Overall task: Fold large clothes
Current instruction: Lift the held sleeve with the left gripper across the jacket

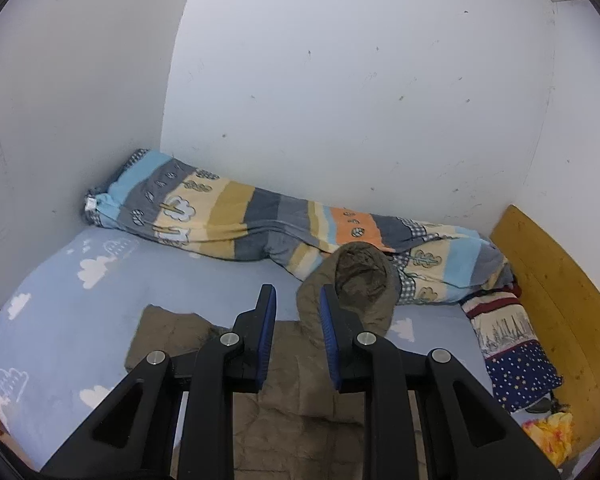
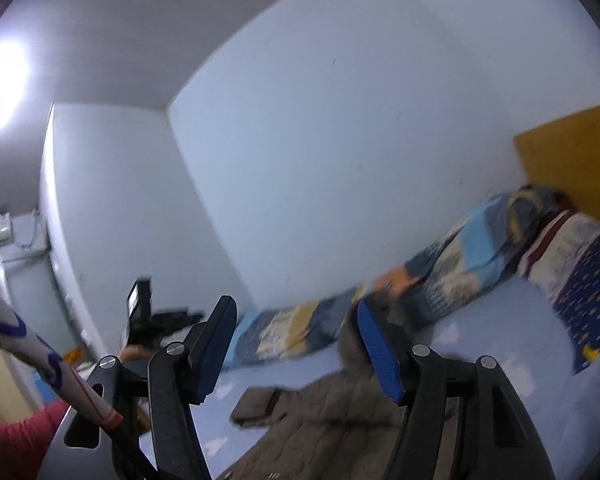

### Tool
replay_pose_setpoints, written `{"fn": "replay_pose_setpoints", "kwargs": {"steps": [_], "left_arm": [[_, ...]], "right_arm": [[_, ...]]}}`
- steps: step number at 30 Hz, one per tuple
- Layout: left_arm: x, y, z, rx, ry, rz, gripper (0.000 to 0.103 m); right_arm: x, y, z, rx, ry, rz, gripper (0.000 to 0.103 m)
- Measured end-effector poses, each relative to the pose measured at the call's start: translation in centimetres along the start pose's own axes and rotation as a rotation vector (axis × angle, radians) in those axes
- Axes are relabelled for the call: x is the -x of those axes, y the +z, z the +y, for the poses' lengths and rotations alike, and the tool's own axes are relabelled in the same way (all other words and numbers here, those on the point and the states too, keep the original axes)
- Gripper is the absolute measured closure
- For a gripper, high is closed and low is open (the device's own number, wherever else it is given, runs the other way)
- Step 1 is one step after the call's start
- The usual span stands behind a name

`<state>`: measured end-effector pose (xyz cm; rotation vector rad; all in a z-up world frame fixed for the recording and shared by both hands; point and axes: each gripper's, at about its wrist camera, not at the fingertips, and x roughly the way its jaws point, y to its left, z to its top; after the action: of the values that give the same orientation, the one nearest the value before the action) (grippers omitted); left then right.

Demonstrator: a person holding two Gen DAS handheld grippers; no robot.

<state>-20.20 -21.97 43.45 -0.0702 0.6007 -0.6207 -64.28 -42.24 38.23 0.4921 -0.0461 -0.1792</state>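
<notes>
Blue-padded left tool [image 1: 298, 316] is closed to a narrow slit and grips nothing; right tool [image 2: 296, 308] stands open and empty, aimed level above the bed [image 1: 60, 300]. Below both, at lower centre of each frame, the brown quilted jacket [image 1: 300, 408] lies spread on the sheet, hood [image 1: 360, 276] toward the striped quilt [image 1: 240, 208]. Judged step: repositioning between folds; next move calls for lowering both tools to a jacket edge and gripping it.
</notes>
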Motion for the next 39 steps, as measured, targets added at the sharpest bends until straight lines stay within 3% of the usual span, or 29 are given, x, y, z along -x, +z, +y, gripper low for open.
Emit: {"fn": "replay_pose_setpoints", "kwargs": {"steps": [5,8,10,12,15,18,21,25,31,36,39], "left_arm": [[-1.7,-0.8,0.6,-0.021,0.009,0.034,0.081],[-4.1,-1.3,2.1,0.003,0.004,0.095,0.078],[-6.1,-2.2,4.1,0.047,0.038,0.134,0.044],[-8.1,-3.2,6.1,0.067,0.065,0.159,0.038],[-12.7,-6.1,9.1,0.027,0.126,0.262,0.037],[-17.4,-10.1,11.8,-0.073,0.203,0.352,0.037],[-19.9,-13.3,14.0,-0.179,0.283,0.352,0.037],[-21.5,-17.3,17.1,-0.413,0.393,0.311,0.036],[-21.4,-19.7,20.0,-0.557,0.340,0.281,0.036],[-23.2,-21.2,19.2,-0.649,0.286,0.309,0.035],[-25.2,-22.5,18.2,-0.731,0.320,0.317,0.035]], "right_arm": [[-6.2,-4.5,-0.4,-0.042,0.018,0.170,0.035],[-10.8,-8.5,-1.5,-0.057,-0.021,0.302,0.035],[-13.7,-11.8,-2.3,-0.040,-0.076,0.384,0.035],[-15.9,-14.4,-3.6,-0.063,-0.109,0.473,0.035],[-18.0,-16.8,-5.6,-0.100,-0.142,0.549,0.035],[-19.0,-18.1,-6.7,-0.101,-0.178,0.585,0.035],[-21.0,-19.1,-7.3,-0.094,-0.189,0.627,0.035],[-23.7,-20.8,-7.1,-0.082,-0.179,0.684,0.035],[-25.3,-22.4,-6.2,-0.047,-0.156,0.747,0.035],[-26.1,-23.4,-6.0,-0.049,-0.168,0.778,0.035],[-26.6,-24.0,-6.0,-0.044,-0.173,0.791,0.035]]}}
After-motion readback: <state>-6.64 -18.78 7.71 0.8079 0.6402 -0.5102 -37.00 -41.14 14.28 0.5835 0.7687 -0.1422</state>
